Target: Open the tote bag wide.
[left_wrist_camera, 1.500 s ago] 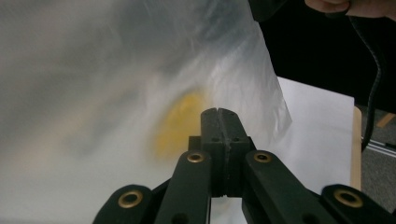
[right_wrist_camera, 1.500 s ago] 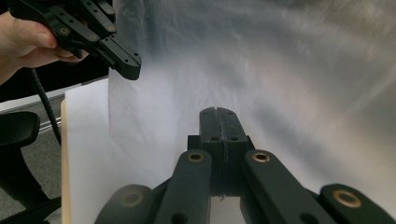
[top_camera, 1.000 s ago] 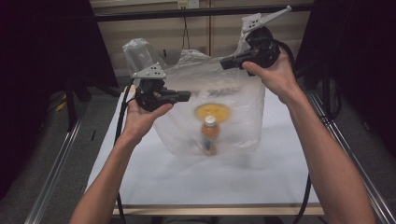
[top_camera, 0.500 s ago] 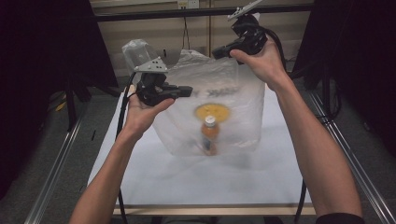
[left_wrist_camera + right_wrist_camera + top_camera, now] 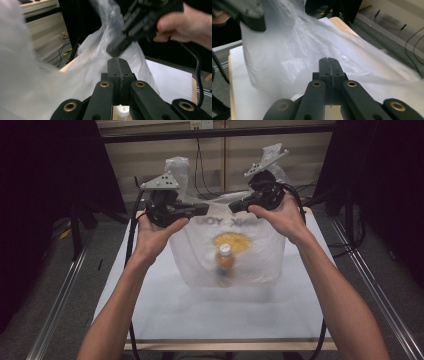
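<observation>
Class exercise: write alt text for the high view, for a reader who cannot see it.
Two hands hold a translucent plastic bag upright on a white table, the left gripper and right gripper shut at its top edge. Inside the bag stands a small orange bottle, slightly blurred.

1 plastic bag (image 5: pixel 260 257), 1 bottle (image 5: pixel 225 261) inside it, 2 tools, 1 table (image 5: pixel 165 320).

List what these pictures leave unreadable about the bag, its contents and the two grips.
- Bottle inside the plastic bag: blurred by the film in the high view; label unreadable.
- Bag's print: partly covered by the left gripper and right gripper.
- Both grips: jaws meet, but whether film is pinched is too fine to tell in the gripper views.
</observation>
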`<state>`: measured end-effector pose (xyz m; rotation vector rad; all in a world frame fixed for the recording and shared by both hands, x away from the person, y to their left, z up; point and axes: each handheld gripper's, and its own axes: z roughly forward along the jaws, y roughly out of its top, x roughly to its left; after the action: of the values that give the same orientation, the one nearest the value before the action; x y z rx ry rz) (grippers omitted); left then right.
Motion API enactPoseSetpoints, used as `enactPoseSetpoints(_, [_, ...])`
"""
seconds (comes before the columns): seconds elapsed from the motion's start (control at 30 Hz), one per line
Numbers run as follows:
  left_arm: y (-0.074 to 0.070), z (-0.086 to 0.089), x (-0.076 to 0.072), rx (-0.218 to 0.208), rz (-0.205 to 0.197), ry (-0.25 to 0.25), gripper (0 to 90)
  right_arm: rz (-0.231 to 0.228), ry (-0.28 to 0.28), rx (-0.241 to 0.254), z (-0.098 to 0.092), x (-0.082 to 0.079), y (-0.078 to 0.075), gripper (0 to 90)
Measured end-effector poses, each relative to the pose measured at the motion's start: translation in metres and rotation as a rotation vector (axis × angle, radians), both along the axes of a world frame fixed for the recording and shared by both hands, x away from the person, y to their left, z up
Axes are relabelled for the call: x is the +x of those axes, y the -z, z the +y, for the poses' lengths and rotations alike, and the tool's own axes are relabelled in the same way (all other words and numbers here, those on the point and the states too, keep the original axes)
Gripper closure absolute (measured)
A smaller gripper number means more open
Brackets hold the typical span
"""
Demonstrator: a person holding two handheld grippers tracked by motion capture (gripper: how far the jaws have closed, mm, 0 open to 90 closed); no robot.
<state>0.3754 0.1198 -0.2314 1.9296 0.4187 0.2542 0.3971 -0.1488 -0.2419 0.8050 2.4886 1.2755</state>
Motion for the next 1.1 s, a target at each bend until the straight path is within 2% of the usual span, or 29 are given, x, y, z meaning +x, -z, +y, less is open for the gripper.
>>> enactPoseSetpoints(0.03, [0.0, 0.0, 0.0, 0.0, 0.0, 0.0, 90.0, 0.003, -0.003, 0.009, 0.0, -0.001, 0.004, 90.0])
enactPoseSetpoints(0.13, [0.0, -0.004, 0.003, 0.001, 0.002, 0.002, 90.0, 0.006, -0.008, -0.003, 0.002, -0.003, 0.011, 90.0])
enactPoseSetpoints(0.17, [0.003, -0.007, 0.005, 0.003, 0.012, 0.001, 90.0, 0.018, -0.011, -0.005, 0.003, -0.004, 0.019, 90.0])
enactPoseSetpoints(0.23, [0.007, -0.008, 0.006, 0.012, 0.014, 0.003, 90.0, 0.015, -0.003, -0.003, 0.003, -0.003, 0.023, 90.0])
enactPoseSetpoints(0.4, [0.014, -0.005, 0.008, 0.014, 0.028, -0.004, 90.0, 0.016, 0.017, 0.026, -0.001, 0.004, 0.019, 90.0])
enactPoseSetpoints(0.47, [0.022, -0.004, 0.013, 0.027, 0.059, -0.008, 90.0, 0.028, 0.014, 0.037, 0.0, 0.009, 0.02, 90.0])
enactPoseSetpoints(0.5, [0.022, -0.004, 0.013, 0.027, 0.059, -0.008, 90.0, 0.028, 0.014, 0.037, 0.0, 0.009, 0.02, 90.0])
enactPoseSetpoints(0.53, [0.032, -0.004, 0.014, 0.04, 0.072, -0.008, 90.0, 0.036, 0.021, 0.046, 0.0, 0.014, 0.024, 90.0])
enactPoseSetpoints(0.57, [0.032, -0.004, 0.014, 0.04, 0.072, -0.008, 90.0, 0.036, 0.021, 0.046, 0.0, 0.014, 0.024, 90.0])
enactPoseSetpoints(0.6, [0.044, -0.004, 0.014, 0.067, 0.088, -0.007, 90.0, 0.048, 0.02, 0.043, -0.001, 0.016, 0.032, 90.0])
enactPoseSetpoints(0.63, [0.044, -0.004, 0.014, 0.067, 0.088, -0.007, 90.0, 0.053, 0.021, 0.044, -0.002, 0.017, 0.037, 90.0])
enactPoseSetpoints(0.7, [0.055, -0.005, 0.015, 0.078, 0.111, -0.006, 90.0, 0.069, 0.03, 0.046, -0.005, 0.018, 0.047, 90.0])
enactPoseSetpoints(0.73, [0.067, -0.007, 0.016, 0.095, 0.128, -0.013, 90.0, 0.075, 0.035, 0.047, -0.007, 0.017, 0.052, 90.0])
enactPoseSetpoints(0.77, [0.067, -0.007, 0.016, 0.095, 0.128, -0.013, 90.0, 0.082, 0.039, 0.043, -0.008, 0.017, 0.057, 90.0])
enactPoseSetpoints(0.8, [0.079, -0.008, 0.018, 0.119, 0.151, -0.015, 90.0, 0.088, 0.041, 0.033, -0.009, 0.017, 0.06, 90.0])
enactPoseSetpoints(0.83, [0.084, -0.009, 0.018, 0.127, 0.161, -0.019, 90.0, 0.096, 0.046, 0.027, -0.011, 0.017, 0.064, 90.0])
enactPoseSetpoints(0.9, [0.094, -0.008, 0.019, 0.13, 0.183, -0.017, 90.0, 0.103, 0.053, 0.031, -0.014, 0.016, 0.07, 90.0])
enactPoseSetpoints(0.93, [0.094, -0.008, 0.019, 0.13, 0.183, -0.017, 90.0, 0.11, 0.052, 0.032, -0.015, 0.015, 0.074, 90.0])
enactPoseSetpoints(0.97, [0.102, -0.008, 0.019, 0.158, 0.189, -0.025, 90.0, 0.115, 0.053, 0.026, -0.016, 0.014, 0.077, 90.0])
enactPoseSetpoints(1.03, [0.107, -0.008, 0.018, 0.162, 0.195, -0.022, 90.0, 0.123, 0.054, 0.013, -0.016, 0.013, 0.083, 90.0])
enactPoseSetpoints(1.1, [0.119, -0.009, 0.016, 0.174, 0.215, -0.02, 90.0, 0.127, 0.052, 0.013, -0.016, 0.011, 0.089, 90.0])
